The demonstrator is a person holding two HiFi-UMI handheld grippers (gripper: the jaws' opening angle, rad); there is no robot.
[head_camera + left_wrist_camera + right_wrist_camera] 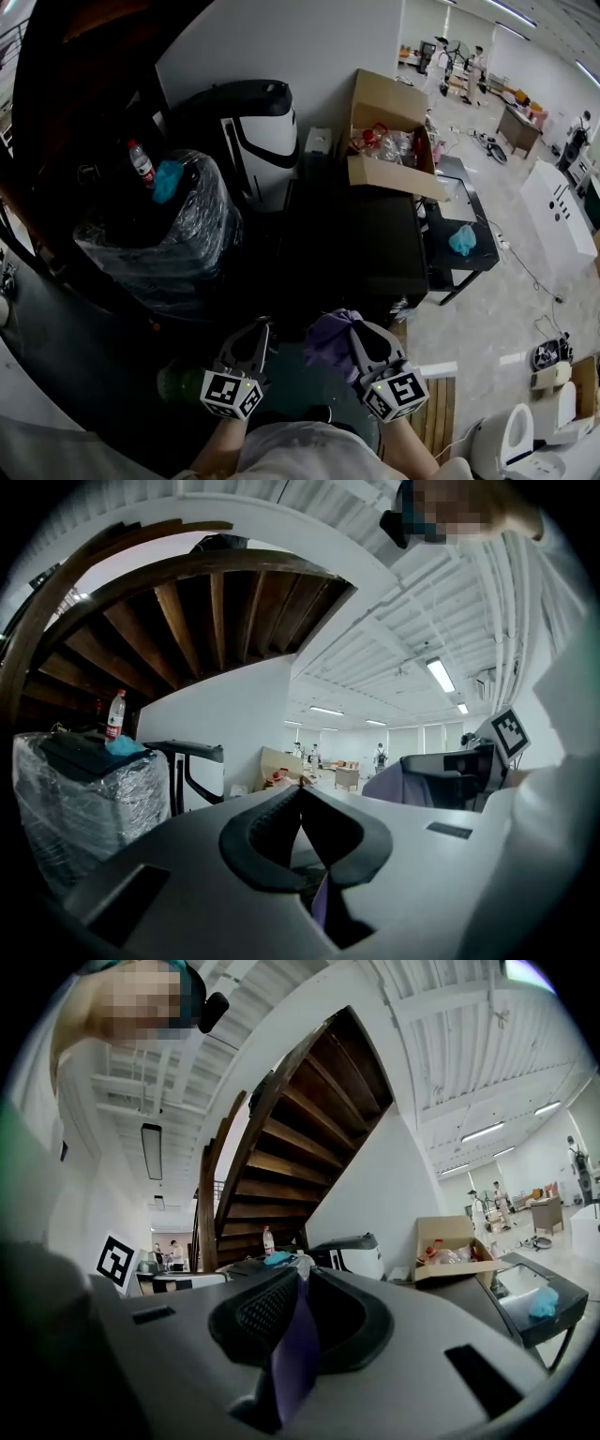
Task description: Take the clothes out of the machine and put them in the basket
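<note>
Your right tongs [356, 328] pinch the purple garment [328, 345], well short of the cardboard box [384, 117]; your left tongs [257, 328] close on its edge. Lift both evenly so nothing drags

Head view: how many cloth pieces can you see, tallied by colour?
purple cloth: 1
teal cloth: 2
Total: 3
</note>
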